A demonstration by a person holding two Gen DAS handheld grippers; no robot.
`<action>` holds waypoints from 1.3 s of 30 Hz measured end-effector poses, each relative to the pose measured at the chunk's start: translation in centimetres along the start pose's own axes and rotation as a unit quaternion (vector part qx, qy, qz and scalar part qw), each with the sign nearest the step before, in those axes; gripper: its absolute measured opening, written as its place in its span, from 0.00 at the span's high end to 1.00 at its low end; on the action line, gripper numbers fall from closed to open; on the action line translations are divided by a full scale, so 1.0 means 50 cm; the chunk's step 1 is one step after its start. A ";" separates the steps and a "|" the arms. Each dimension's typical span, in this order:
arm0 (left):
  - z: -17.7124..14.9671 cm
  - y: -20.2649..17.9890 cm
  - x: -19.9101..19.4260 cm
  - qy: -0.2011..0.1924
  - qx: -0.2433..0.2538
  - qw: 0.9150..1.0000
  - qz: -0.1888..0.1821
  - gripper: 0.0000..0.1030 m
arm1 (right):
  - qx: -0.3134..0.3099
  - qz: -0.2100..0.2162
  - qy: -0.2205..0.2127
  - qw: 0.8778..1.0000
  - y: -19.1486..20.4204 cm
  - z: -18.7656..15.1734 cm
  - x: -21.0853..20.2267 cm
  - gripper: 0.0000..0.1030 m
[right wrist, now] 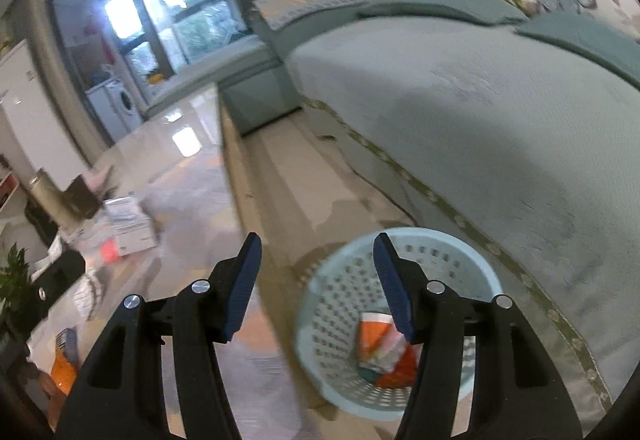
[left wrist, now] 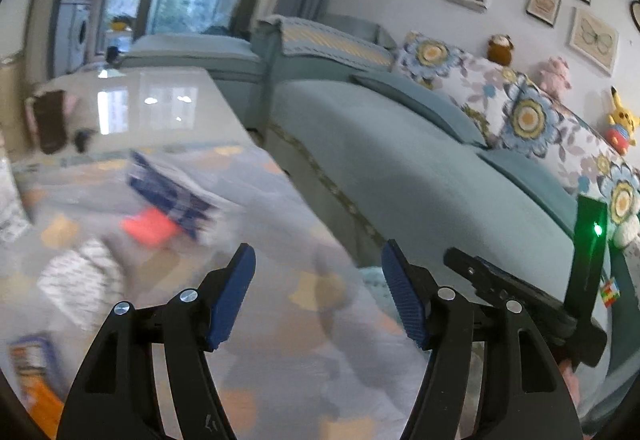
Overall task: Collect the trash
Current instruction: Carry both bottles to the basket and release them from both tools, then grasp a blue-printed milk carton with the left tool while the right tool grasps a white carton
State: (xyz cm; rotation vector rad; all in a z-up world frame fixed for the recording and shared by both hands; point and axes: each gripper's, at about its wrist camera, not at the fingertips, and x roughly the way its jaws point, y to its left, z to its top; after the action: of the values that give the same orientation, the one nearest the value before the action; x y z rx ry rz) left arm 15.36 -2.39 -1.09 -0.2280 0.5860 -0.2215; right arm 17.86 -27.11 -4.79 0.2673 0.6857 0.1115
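I have the pale blue basket (right wrist: pixel 400 324) standing on the floor in the gap between the desk (right wrist: pixel 192 175) and the sofa (right wrist: pixel 480 111), which I judge is the handiest place for it: anything lifted off the desk only has to be swung over the edge and let go. Some trash already lies in its bottom, an orange-and-white wrapper (right wrist: pixel 380 344) among other scraps. My right tongs (right wrist: pixel 316 284) hang above the basket's rim with the jaws spread wide and nothing between the blue pads, so they look ready to fetch another piece. My left tongs (left wrist: pixel 318 292) are over the patterned cloth on the desk, also wide open and empty, touching nothing I can see. The rest of the trash is ahead of them on the cloth: a blue-and-white printed packet (left wrist: pixel 172 195) lying partly over a bright red-orange scrap (left wrist: pixel 148 226), a white patterned piece (left wrist: pixel 80 280) nearer the edge, and an orange-and-blue packet (left wrist: pixel 32 368) at the far left. These are blurred, so I cannot tell what they are made of.
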 end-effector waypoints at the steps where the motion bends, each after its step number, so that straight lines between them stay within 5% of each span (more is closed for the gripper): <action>1: 0.006 0.014 -0.010 -0.005 -0.001 1.000 0.008 0.37 | -0.005 0.004 -0.004 1.000 0.012 -0.001 -0.003 0.47; 5: 0.032 0.099 -0.065 -0.030 -0.017 0.998 0.053 0.34 | -0.030 0.024 -0.018 0.999 0.072 -0.019 -0.009 0.47; 9: 0.053 0.198 -0.115 -0.058 -0.037 0.991 0.117 0.16 | -0.037 0.051 -0.008 0.998 0.113 -0.035 0.004 0.44; 16: 0.083 0.397 -0.133 -0.058 -0.097 0.966 0.232 0.15 | -0.081 0.042 -0.012 0.996 0.171 -0.072 0.021 0.37; 30: 0.085 0.567 0.034 0.078 -0.133 0.930 0.333 0.18 | -0.144 0.144 0.040 0.978 0.330 0.008 0.103 0.25; 34: 0.065 0.593 0.018 0.087 -0.160 0.942 0.283 0.32 | -0.164 0.138 0.051 0.975 0.371 0.029 0.164 0.18; 39: 0.029 0.580 -0.034 0.118 -0.108 0.964 0.213 0.37 | -0.164 0.154 0.079 0.971 0.400 0.023 0.231 0.16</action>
State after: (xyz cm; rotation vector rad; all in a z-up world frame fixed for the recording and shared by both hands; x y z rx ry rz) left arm 18.91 25.88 -6.97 -0.2825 0.8826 0.2376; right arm 27.20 -5.98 -5.40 0.0437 0.7679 0.5423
